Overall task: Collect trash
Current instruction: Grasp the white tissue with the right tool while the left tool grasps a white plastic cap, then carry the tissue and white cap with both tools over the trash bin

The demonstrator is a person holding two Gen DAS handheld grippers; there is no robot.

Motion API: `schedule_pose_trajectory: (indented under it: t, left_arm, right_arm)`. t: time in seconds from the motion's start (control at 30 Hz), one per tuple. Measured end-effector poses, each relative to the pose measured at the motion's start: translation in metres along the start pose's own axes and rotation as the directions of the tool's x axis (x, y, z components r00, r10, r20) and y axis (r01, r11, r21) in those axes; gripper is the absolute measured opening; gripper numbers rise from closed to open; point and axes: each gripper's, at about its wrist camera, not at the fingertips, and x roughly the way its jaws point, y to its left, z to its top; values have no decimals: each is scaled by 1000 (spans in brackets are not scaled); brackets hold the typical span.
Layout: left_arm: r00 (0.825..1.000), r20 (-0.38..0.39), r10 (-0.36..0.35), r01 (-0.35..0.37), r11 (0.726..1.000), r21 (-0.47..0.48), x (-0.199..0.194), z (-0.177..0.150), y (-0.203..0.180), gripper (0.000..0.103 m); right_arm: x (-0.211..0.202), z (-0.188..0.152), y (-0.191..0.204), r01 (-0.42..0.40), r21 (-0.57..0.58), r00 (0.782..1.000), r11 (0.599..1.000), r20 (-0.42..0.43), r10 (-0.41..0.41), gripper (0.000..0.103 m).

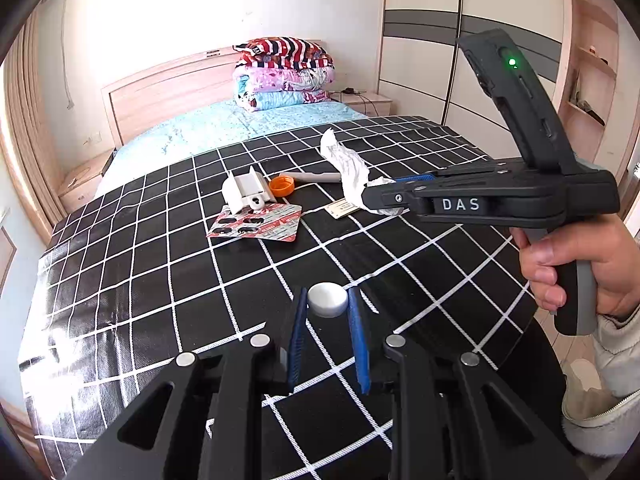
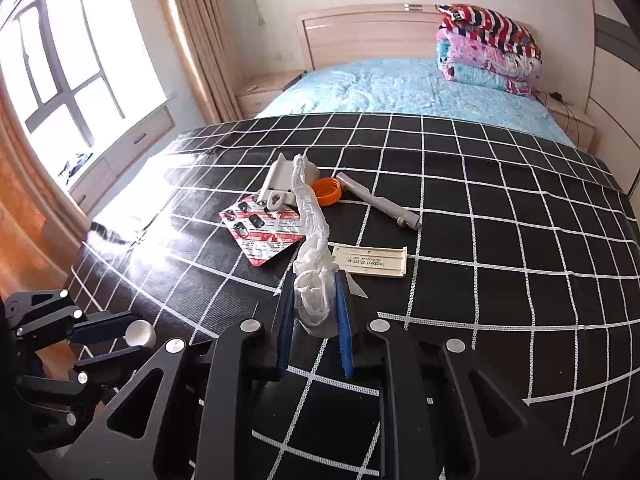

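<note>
The left gripper [image 1: 328, 304] pinches a white cap [image 1: 327, 299] between its blue pads, just above the black checked cloth [image 1: 160, 280]. The right gripper [image 2: 316, 300] squeezes one end of a twisted white tissue [image 2: 310, 216]. So both grippers are full.

The tissue is long. In the right wrist view it runs from the gripper toward 12 o'clock, leaning a bit to 11. Its far end reaches up over the white clip [image 2: 280, 184] and the orange cap [image 2: 328, 190]. I think the tissue must be lifted along its length so it does not drag those away.

The rest of the trash lies ahead on the cloth. From left to right in the right wrist view: the red pill sheet [image 2: 262, 236] at 11 o'clock, the white clip, the orange cap, the beige tag [image 2: 372, 261] at 1 o'clock, and the grey tube [image 2: 378, 200] past it. The right gripper is nearer to all of them.

The left wrist view shows the right gripper from the side, with the tissue standing up off the cloth. The right wrist view shows the whole tag, which the tissue half hides in the other view. No bin shows in either view.
</note>
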Motion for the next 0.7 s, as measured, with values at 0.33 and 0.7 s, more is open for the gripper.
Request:
schedule_pose_trajectory:
  t: [0.33,0.7]
  left_arm:
    - [999,28,-17,16,1000,17,-28,-11,-24,21]
    - [999,46,-21,21,1000,-2,-54,-38,-41,21]
  right_arm:
    - [-41,-23,8,-39,-20,999,999,33,40,19]
    - [-81,-68,28,-102,-90,994,991,35,106,19]
